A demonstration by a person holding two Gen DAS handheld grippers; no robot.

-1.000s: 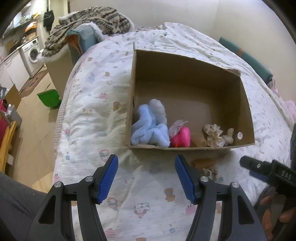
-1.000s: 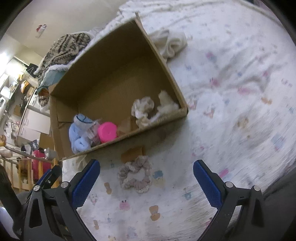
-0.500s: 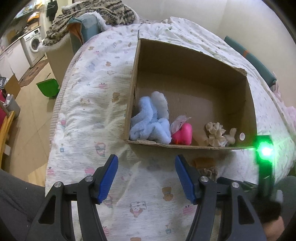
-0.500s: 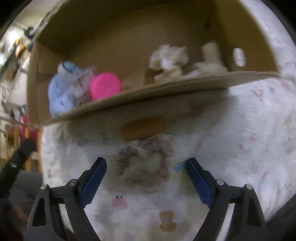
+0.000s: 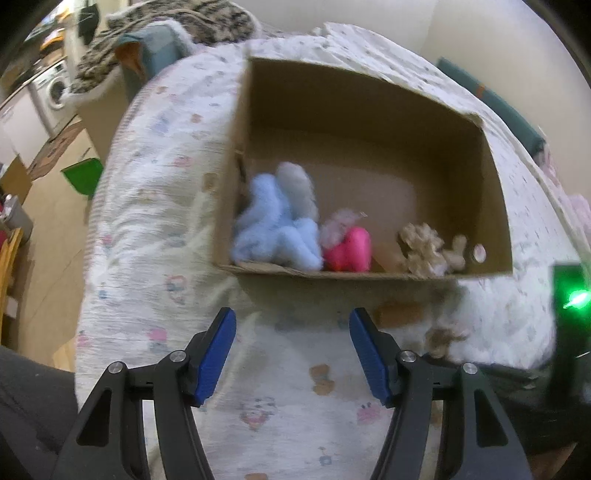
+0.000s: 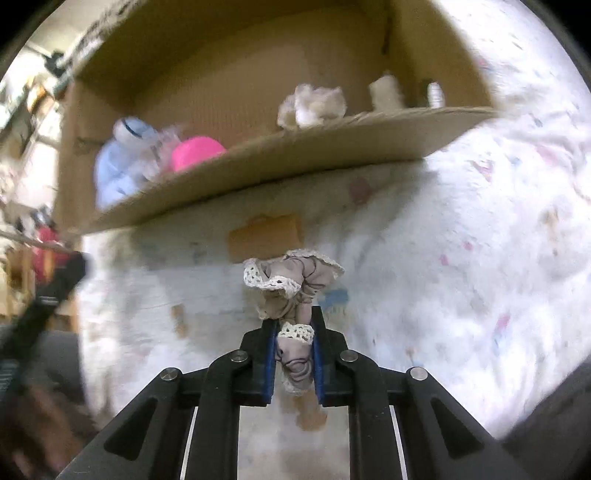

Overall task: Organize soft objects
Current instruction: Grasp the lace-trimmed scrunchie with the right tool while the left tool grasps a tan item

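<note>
Now the right claw (image 6: 294, 354) is pinching the lace-trimmed scrunchie (image 6: 291, 284) on the bed (image 6: 461, 240), just short of the cardboard box (image 6: 258, 155) ahead. Light, floppy and compressible, it likely needs a grip on bunched fabric. The left claw (image 5: 293, 356) stands spread, empty. No writing is legible.

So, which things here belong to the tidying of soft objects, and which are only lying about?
Belong to the job:
- lace scrunchie, pinched in the right hand-held gripper
- cardboard box
- blue plush, pink toy, beige scrunchie inside the box

Lying about:
- patterned blanket
- washing machine
- green bin
</note>
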